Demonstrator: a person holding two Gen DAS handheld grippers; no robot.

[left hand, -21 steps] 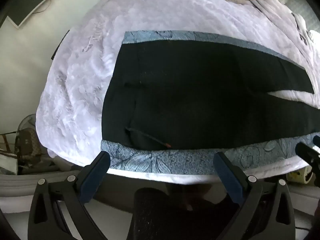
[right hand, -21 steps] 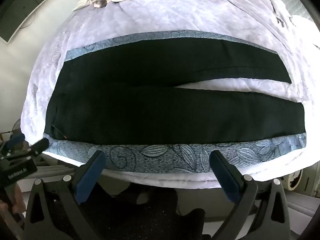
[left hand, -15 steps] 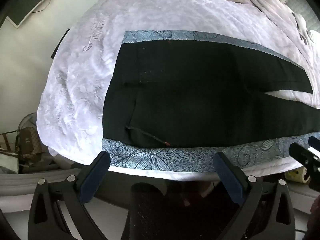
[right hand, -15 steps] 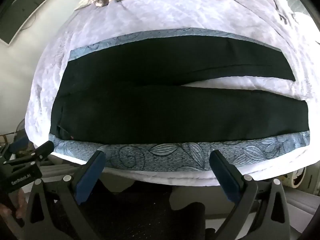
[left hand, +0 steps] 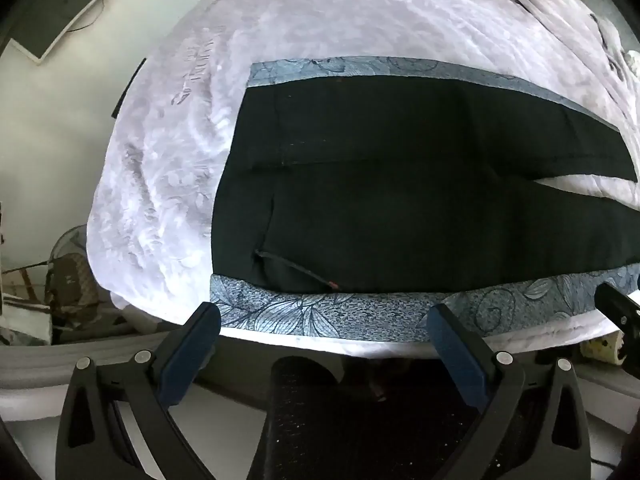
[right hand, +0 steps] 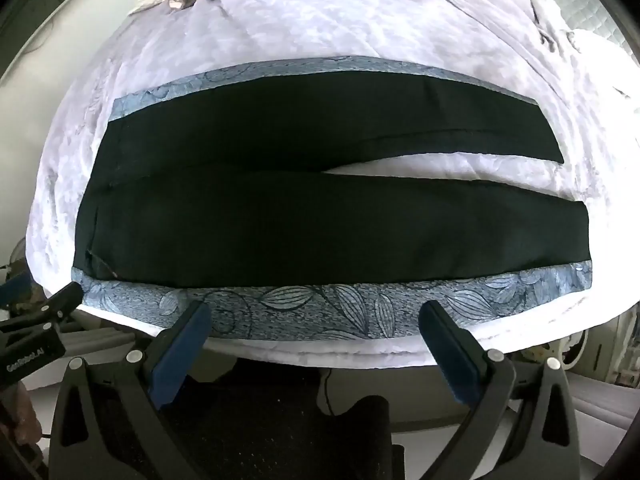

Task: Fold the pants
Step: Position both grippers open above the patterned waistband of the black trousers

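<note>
Right wrist view, black pants [right hand: 320, 208] flat on patterned mat [right hand: 320, 304], bed [right hand: 320, 28]

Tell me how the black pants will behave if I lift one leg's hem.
The black pants lie flat and conform to the quilt, so they will probably droop. The lifted leg may drag the other along, being joined at the waist.

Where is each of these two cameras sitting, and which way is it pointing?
Left wrist view: on the left claw, looking down at the waist end of the pants; its own open fingers show, with the right claw's tip at the right edge.
Right wrist view: on the right claw, looking down over the full pants; its open fingers show, and the left claw at the left edge.
Shared: pants, blue mat, bed.
</note>
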